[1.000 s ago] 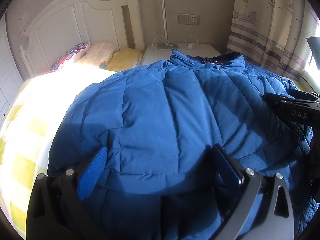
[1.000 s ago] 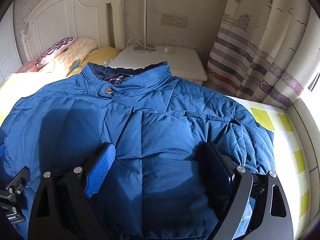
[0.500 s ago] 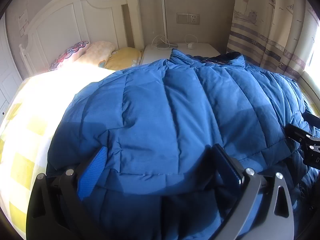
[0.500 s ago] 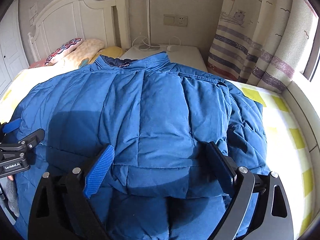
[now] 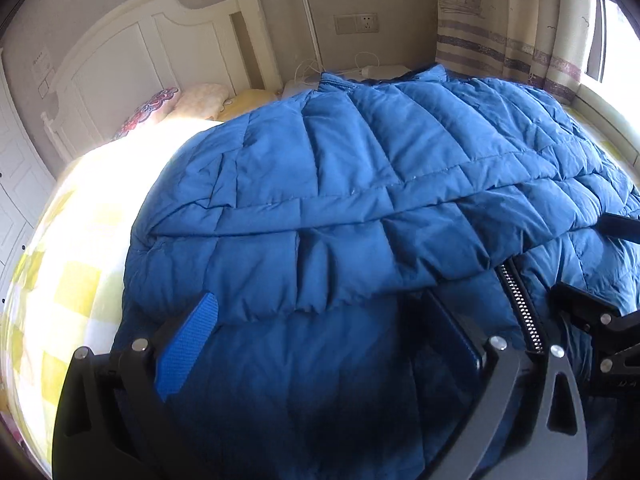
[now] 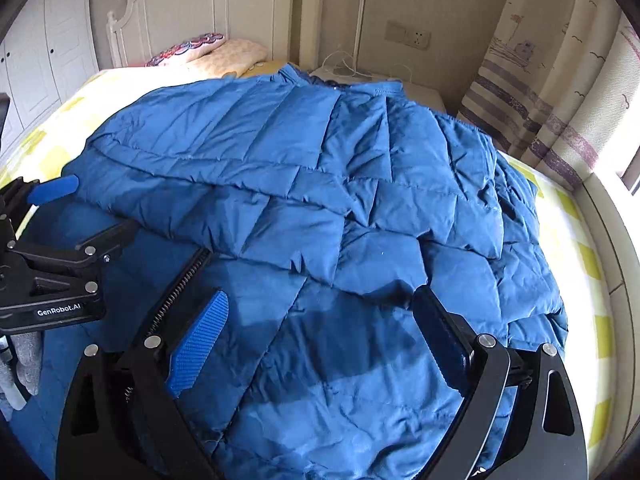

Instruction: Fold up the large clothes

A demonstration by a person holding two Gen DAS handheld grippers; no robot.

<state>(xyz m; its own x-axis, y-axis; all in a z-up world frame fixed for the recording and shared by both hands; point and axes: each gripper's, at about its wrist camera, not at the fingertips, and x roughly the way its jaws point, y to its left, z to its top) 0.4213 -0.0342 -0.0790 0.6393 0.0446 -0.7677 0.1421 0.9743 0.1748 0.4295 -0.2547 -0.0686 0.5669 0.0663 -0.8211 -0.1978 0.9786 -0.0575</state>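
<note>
A home bedroom, white panelled headboard upper left, pillows against it, yellow checked bedsheet, striped patterned curtain at right, wall socket, white wardrobe doors far left

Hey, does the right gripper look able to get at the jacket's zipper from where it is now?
Probably yes. The zipper lies exposed on the blue puffer jacket, just left of the right gripper, whose jaws stand open. Nothing covers it, though the left gripper sits close by and could crowd the approach.
</note>
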